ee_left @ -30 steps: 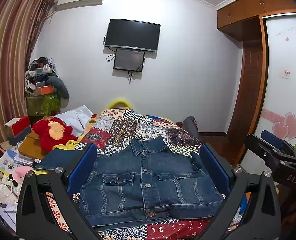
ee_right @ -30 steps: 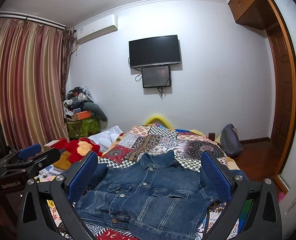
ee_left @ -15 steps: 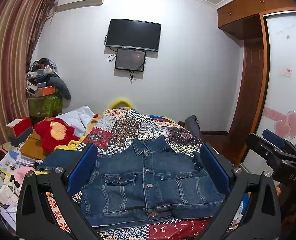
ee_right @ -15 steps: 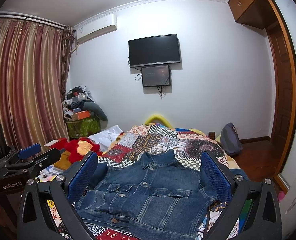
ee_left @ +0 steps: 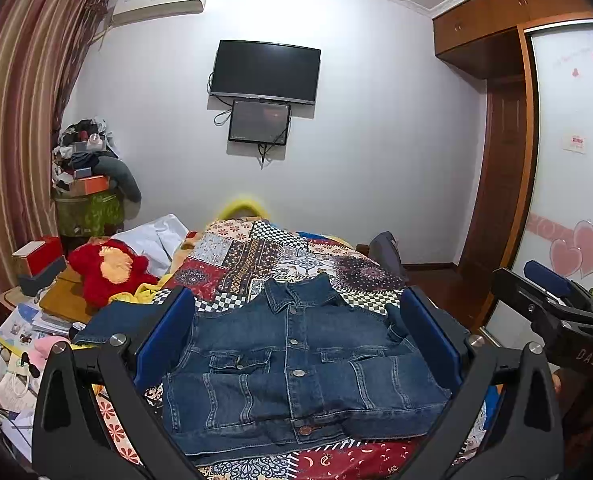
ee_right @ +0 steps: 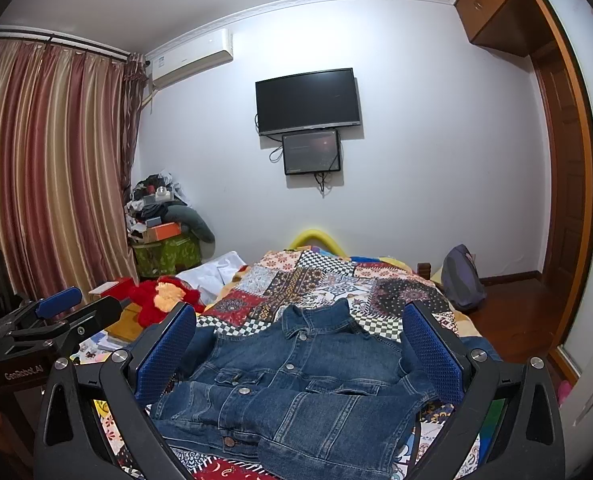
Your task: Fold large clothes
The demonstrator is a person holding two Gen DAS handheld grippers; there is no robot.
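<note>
Since a second ago almost nothing has moved: both views have only crept a little nearer the jacket (ee_left: 296, 364). Left gripper (ee_left: 296, 340) and right gripper (ee_right: 300, 348) hover above it, each with blue pads spread wide and holding nothing. Buttoned and collar-up, the jacket lies flat on the quilt (ee_left: 280, 256), a sleeve trailing toward the red plush (ee_left: 108, 268) beside it.

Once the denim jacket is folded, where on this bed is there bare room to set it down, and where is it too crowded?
Free: the patchwork quilt beyond the denim jacket's collar, up to the yellow headboard. Crowded: the bed's left edge, with the red plush toy, white cloth and books.
</note>
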